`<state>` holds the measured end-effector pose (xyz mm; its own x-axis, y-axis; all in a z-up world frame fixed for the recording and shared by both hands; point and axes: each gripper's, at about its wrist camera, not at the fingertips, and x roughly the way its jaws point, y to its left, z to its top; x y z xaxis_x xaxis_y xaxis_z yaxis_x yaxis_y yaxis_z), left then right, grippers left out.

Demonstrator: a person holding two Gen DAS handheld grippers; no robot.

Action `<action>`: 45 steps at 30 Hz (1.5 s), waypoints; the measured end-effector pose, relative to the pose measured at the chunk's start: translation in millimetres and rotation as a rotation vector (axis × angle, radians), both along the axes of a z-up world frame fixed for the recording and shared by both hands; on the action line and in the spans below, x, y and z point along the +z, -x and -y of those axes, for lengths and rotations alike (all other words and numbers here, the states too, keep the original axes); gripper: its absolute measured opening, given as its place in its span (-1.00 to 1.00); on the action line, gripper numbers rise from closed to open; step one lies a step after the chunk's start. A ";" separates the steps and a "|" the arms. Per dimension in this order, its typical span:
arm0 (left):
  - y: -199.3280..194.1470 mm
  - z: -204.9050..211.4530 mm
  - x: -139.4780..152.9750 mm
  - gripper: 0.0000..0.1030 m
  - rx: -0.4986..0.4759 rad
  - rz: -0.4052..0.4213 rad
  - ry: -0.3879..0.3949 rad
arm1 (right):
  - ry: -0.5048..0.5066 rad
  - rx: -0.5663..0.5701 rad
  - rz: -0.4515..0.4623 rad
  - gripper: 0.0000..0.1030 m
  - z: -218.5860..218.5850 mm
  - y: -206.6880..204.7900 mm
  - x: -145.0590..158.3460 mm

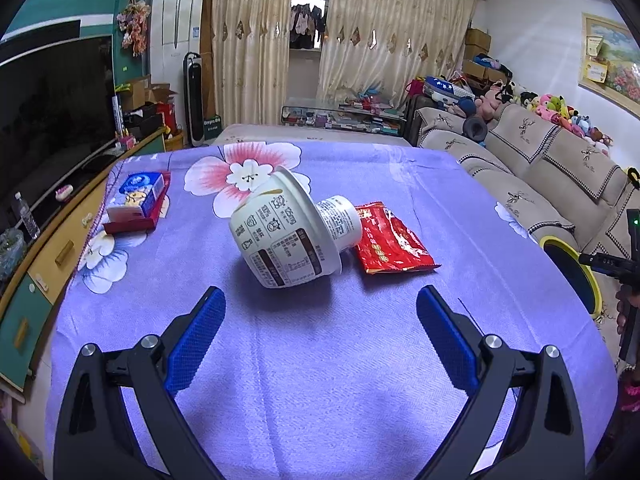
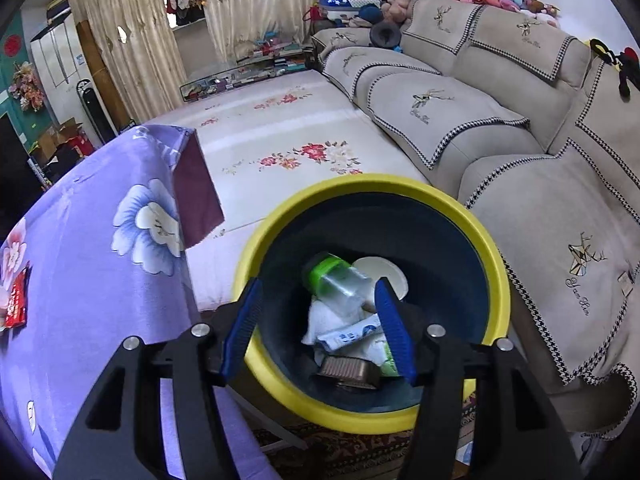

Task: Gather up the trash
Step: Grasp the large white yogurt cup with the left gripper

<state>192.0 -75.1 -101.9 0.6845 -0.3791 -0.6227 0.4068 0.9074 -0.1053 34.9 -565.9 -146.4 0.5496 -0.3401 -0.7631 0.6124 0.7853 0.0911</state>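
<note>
On the purple flowered cloth (image 1: pixel 320 360) a large white printed tub (image 1: pixel 280 232) lies on its side against a smaller white cup (image 1: pixel 342 222). A red snack packet (image 1: pixel 390 244) lies flat just right of them. My left gripper (image 1: pixel 322 296) is open and holds nothing, a little short of the tub. My right gripper (image 2: pixel 318 286) hangs open over the yellow-rimmed bin (image 2: pixel 492 264). Between its pads, untouched, a clear bottle with a green cap (image 2: pixel 340 280) lies in the bin on white tissue (image 2: pixel 324 316), packets and a brown ridged piece (image 2: pixel 348 372).
A blue box on a red box (image 1: pixel 140 200) sits at the table's left edge. The bin (image 1: pixel 572 264) stands off the table's right side, beside a beige sofa (image 2: pixel 460 120). A TV cabinet (image 1: pixel 52 248) runs along the left. The red packet (image 2: pixel 16 304) shows at the right wrist view's left edge.
</note>
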 end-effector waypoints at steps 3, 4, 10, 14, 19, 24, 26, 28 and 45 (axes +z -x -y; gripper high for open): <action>-3.7 0.4 1.6 0.84 0.010 -0.028 0.008 | -0.005 0.014 0.011 0.09 -3.7 -0.3 0.9; -5.5 1.1 2.7 0.84 0.011 -0.033 0.006 | -0.009 0.018 0.016 0.08 -4.5 -0.5 0.9; -21.3 13.2 12.1 0.84 0.020 -0.059 -0.033 | -0.027 0.045 0.025 0.09 -8.6 -3.5 -1.4; -41.8 13.9 15.6 0.84 0.064 -0.078 -0.051 | -0.037 0.056 0.029 0.09 -11.2 -3.5 -2.7; -69.0 7.2 11.3 0.84 0.105 -0.154 -0.031 | -0.042 0.063 0.026 0.09 -12.2 -3.0 -4.7; -86.0 2.8 3.5 0.68 0.112 -0.204 -0.022 | -0.046 0.068 0.026 0.09 -11.1 -3.8 -6.5; -89.1 2.9 0.6 0.46 0.108 -0.216 -0.028 | -0.047 0.073 0.023 0.09 -11.4 -4.9 -7.4; -92.7 2.8 -3.4 0.25 0.092 -0.238 -0.023 | -0.048 0.077 0.021 0.09 -11.4 -6.3 -8.2; -37.5 23.2 44.2 0.11 0.062 0.112 -0.327 | -0.048 0.098 0.020 0.09 -17.4 -10.5 -9.0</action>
<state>229.5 -98.3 -57.6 0.7708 -0.1273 -0.6243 0.3425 0.9090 0.2376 45.4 -548.5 -155.4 0.5935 -0.2471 -0.7660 0.5305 0.8358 0.1415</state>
